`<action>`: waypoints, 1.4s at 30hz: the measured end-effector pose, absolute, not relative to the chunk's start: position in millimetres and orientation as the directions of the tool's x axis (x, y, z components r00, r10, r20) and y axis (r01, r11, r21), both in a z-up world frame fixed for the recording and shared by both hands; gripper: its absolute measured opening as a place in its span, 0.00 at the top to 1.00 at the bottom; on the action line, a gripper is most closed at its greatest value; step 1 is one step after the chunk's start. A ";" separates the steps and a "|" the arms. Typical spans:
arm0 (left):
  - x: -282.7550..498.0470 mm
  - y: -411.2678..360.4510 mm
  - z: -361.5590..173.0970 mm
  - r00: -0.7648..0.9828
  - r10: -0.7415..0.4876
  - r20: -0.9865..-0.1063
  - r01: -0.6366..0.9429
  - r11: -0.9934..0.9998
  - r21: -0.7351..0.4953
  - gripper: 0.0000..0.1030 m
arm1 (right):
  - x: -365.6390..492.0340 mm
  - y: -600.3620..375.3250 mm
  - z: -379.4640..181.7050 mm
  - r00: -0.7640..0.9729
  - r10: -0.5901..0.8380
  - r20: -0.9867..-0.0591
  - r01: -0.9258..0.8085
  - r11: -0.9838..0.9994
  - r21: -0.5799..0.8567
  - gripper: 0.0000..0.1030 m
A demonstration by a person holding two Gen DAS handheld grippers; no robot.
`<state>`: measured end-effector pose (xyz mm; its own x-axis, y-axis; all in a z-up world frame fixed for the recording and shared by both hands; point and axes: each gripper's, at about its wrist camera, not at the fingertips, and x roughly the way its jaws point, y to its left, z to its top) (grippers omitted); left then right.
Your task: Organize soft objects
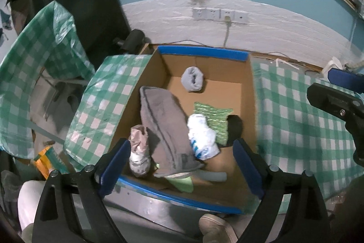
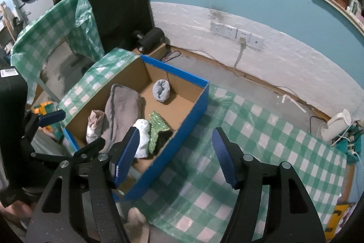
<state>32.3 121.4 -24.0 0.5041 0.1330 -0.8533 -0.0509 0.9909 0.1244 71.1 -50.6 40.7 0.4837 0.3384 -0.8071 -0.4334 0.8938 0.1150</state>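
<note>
My left gripper [image 1: 179, 165] hangs over the near end of the cardboard box [image 1: 250, 106], jaws spread wide, nothing between the pads. My right gripper [image 2: 175, 156] sits off the box's right side over the green checked cloth [image 2: 261, 140], jaws apart too, empty.

Grey towel [image 1: 163, 129] lies inside the box, left of middle, long axis running from the near wall toward the far wall, far end tilted a bit left. Near end overlaps a light green cloth [image 1: 182, 182], mostly hidden under it. Pink-and-white bundle [image 1: 138, 152] is just beside the towel's left edge, standing roughly upright against the left wall. White item with blue marks [image 1: 202, 136] touches the towel's right side, long axis near-to-far. Green sparkly cloth [image 1: 213, 120] lies flat to the right of it, one corner pointing to the far wall. Dark item [image 1: 235, 126] beside that; can't tell what it is. Rolled grey sock [image 1: 193, 79] sits alone near the far wall, well apart from the rest.

A pale tube-like thing [image 1: 213, 175] on the box floor near the front; unclear what.

Right wrist view shows the box's blue outer wall [image 2: 182, 140] and a white appliance [image 2: 336, 126] at the cloth's far edge; my left finger blocks the box's near corner there. Left wrist view shows a shoe [image 1: 216, 229] at the bottom, cut off, and only part of the right gripper at its right edge.
</note>
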 end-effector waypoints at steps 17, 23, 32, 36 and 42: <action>9.4 79.0 17.4 0.631 0.092 -0.770 0.020 0.991 0.135 0.01 | 44.7 -104.8 66.3 0.546 0.347 -0.762 -0.391 0.910 0.135 0.35; 9.7 67.5 16.8 0.620 0.094 -0.779 0.039 0.988 0.149 0.01 | 46.3 -118.3 60.3 0.545 0.336 -0.768 -0.373 0.918 0.137 0.35; 12.5 55.9 14.5 0.609 0.102 -0.786 0.048 0.985 0.165 0.01 | 45.8 -127.5 56.5 0.539 0.339 -0.771 -0.364 0.919 0.150 0.35; 12.5 54.8 15.1 0.610 0.095 -0.787 0.053 0.986 0.160 0.01 | 44.6 -129.0 56.2 0.538 0.340 -0.772 -0.364 0.919 0.151 0.35; 12.3 52.6 15.6 0.608 0.092 -0.788 0.058 0.985 0.160 0.01 | 43.7 -129.3 56.2 0.539 0.340 -0.771 -0.365 0.919 0.150 0.35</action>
